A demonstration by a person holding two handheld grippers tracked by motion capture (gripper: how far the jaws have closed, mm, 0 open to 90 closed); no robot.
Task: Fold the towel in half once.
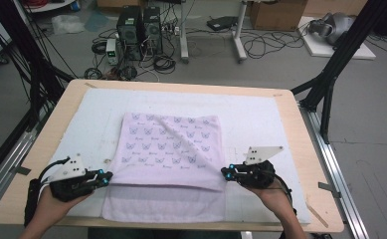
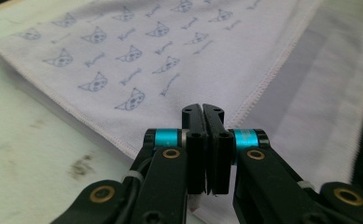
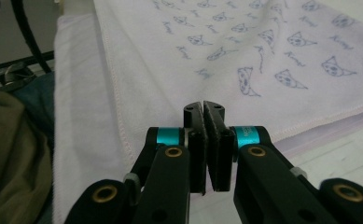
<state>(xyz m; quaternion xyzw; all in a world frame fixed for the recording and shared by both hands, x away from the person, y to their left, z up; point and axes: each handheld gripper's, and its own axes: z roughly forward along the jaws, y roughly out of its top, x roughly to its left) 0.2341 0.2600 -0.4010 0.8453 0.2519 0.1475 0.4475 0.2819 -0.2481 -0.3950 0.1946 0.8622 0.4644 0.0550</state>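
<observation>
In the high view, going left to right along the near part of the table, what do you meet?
Left tongs → folded lilac towel → right tongs, all over the white mat on the table.

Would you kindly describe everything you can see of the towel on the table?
The towel is pale lilac cloth with stitched hems and rows of small blue cat faces and script. It lies flat on the white mat, folded so the printed upper layer stops short of the plain near strip. The left claw and right claw, both shut, pinch that upper layer's near corners.
</observation>
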